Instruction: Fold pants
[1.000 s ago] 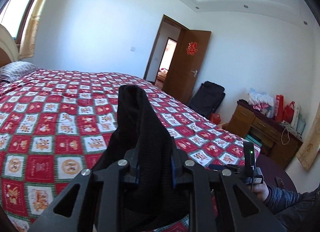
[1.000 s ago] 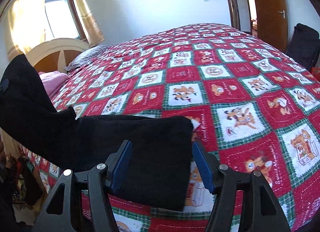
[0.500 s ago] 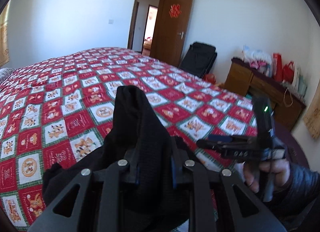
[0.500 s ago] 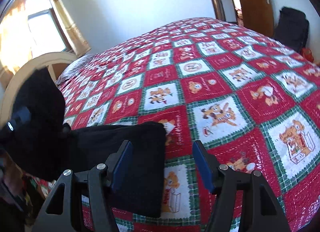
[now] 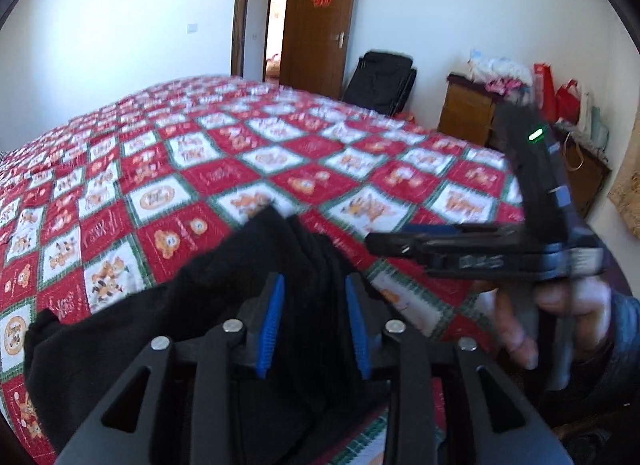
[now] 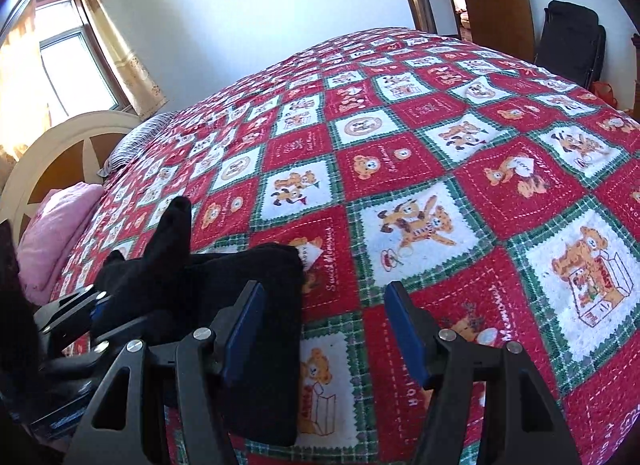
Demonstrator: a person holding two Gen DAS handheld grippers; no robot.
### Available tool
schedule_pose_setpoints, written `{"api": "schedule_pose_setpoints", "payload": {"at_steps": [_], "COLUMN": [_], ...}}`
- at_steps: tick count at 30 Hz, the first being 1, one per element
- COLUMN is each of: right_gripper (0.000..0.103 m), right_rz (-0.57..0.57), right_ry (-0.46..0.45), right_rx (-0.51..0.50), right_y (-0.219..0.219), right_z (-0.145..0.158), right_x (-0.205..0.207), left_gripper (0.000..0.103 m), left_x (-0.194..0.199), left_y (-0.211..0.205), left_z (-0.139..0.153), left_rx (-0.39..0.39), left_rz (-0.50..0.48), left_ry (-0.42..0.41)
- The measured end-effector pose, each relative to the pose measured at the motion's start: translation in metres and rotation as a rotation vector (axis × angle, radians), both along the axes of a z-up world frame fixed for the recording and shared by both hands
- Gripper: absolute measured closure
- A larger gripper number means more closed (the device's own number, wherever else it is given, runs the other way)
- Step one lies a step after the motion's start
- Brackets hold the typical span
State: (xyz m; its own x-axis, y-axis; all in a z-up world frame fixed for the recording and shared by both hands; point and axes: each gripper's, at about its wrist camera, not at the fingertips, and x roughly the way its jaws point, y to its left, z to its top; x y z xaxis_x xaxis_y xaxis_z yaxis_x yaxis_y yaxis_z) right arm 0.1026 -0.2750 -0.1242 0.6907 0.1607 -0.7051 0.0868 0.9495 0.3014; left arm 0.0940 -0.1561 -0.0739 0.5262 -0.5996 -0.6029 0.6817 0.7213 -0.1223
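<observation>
Black pants (image 5: pixel 168 317) lie partly folded on the near edge of the bed. My left gripper (image 5: pixel 314 321) has its blue pads close around a bunched fold of the pants (image 5: pixel 312 265), still gripping it low over the quilt. In the right wrist view the pants (image 6: pixel 256 305) lie at the lower left, with a raised tip of cloth (image 6: pixel 176 225) held by the left gripper (image 6: pixel 100 305). My right gripper (image 6: pixel 324 329) is open and empty above the quilt, beside the pants' right edge. It also shows in the left wrist view (image 5: pixel 480 245).
The bed has a red, white and green patchwork quilt (image 6: pixel 440 145). A pink pillow (image 6: pixel 56 233) and headboard (image 6: pixel 52 153) are at the left. A black folded chair (image 5: pixel 380 81), wooden cabinet (image 5: pixel 468 113) with bags, and an open door (image 5: pixel 320 25) stand beyond the bed.
My left gripper has lowered the raised fold of pants down toward the bed. My right gripper has let go of the pants and moved right, off the cloth.
</observation>
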Motion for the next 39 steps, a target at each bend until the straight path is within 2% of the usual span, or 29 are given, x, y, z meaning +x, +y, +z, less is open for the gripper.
{"api": "schedule_pose_setpoints", "payload": {"at_steps": [1, 3, 5, 7, 10, 12, 14, 16, 18, 20, 21, 22, 23, 27, 28, 29, 30, 32, 36, 38, 39], "right_gripper": [0.039, 0.039, 0.039, 0.038, 0.029, 0.029, 0.029, 0.029, 0.029, 0.029, 0.040, 0.073, 0.085, 0.088, 0.088, 0.088, 0.088, 0.089, 0.088, 0.087, 0.079], "right_rz": [-0.005, -0.007, 0.003, 0.042, 0.139, 0.177, 0.195, 0.176, 0.172, 0.163, 0.173, 0.196, 0.206, 0.225, 0.219, 0.213, 0.200, 0.182, 0.194, 0.184, 0.174], "right_ry": [0.001, -0.001, -0.009, -0.022, -0.022, -0.017, -0.010, 0.017, 0.042, 0.091, 0.118, 0.140, 0.154, 0.115, 0.107, 0.105, 0.112, 0.141, 0.159, 0.158, 0.160], "right_rx": [0.003, 0.014, 0.038, 0.096, 0.191, 0.208, 0.182, 0.150, 0.187, 0.173, 0.157, 0.141, 0.109, 0.077, 0.065, 0.046, 0.016, 0.011, 0.002, 0.008, 0.004], "right_y": [-0.001, -0.003, -0.002, 0.002, 0.017, 0.029, 0.043, 0.053, 0.056, 0.059, 0.062, 0.065, 0.068, 0.060, 0.057, 0.054, 0.051, 0.043, 0.038, 0.037, 0.037], "right_z": [-0.001, -0.001, 0.001, 0.004, 0.010, 0.014, 0.018, 0.019, 0.015, 0.010, 0.006, 0.003, 0.001, 0.005, 0.006, 0.006, 0.003, -0.006, -0.016, -0.012, -0.009], "right_x": [0.000, -0.001, -0.003, -0.006, -0.008, -0.010, -0.010, -0.006, 0.000, 0.005, 0.005, 0.004, 0.002, -0.014, -0.017, -0.020, -0.021, -0.018, -0.014, -0.014, -0.014], "left_gripper": [0.055, 0.037, 0.035, 0.034, 0.029, 0.027, 0.027, 0.027, 0.026, 0.019, 0.011, 0.007, 0.003, 0.000, 0.000, 0.000, 0.000, 0.000, 0.000, 0.000, 0.000], "left_x": [-0.005, -0.013, -0.017, -0.012, -0.002, 0.006, 0.014, 0.016, 0.018, 0.018, 0.019, 0.020, 0.021, 0.035, 0.040, 0.050, 0.057, 0.066, 0.075, 0.074, 0.072], "left_y": [0.006, 0.019, 0.038, 0.053, 0.084, 0.106, 0.123, 0.130, 0.136, 0.140, 0.141, 0.143, 0.145, 0.152, 0.153, 0.153, 0.154, 0.159, 0.159, 0.164, 0.165], "left_z": [0.007, 0.016, 0.022, 0.019, 0.006, -0.007, -0.018, -0.025, -0.030, -0.034, -0.035, -0.035, -0.035, -0.036, -0.039, -0.045, -0.050, -0.057, -0.069, -0.068, -0.065], "left_rx": [-0.022, -0.037, -0.031, -0.020, 0.019, 0.023, -0.002, -0.015, -0.020, -0.034, -0.036, -0.040, -0.050, -0.059, -0.043, 0.005, 0.028, -0.002, 0.039, 0.009, 0.003], "left_rz": [-0.004, 0.028, 0.085, 0.145, 0.274, 0.359, 0.412, 0.443, 0.459, 0.468, 0.478, 0.491, 0.503, 0.529, 0.535, 0.571, 0.602, 0.610, 0.635, 0.642, 0.643], "left_ry": [-0.021, -0.076, -0.123, -0.137, -0.157, -0.129, -0.082, -0.062, -0.047, -0.034, -0.031, -0.029, -0.028, -0.009, 0.000, 0.016, 0.029, 0.062, 0.081, 0.108, 0.105]}}
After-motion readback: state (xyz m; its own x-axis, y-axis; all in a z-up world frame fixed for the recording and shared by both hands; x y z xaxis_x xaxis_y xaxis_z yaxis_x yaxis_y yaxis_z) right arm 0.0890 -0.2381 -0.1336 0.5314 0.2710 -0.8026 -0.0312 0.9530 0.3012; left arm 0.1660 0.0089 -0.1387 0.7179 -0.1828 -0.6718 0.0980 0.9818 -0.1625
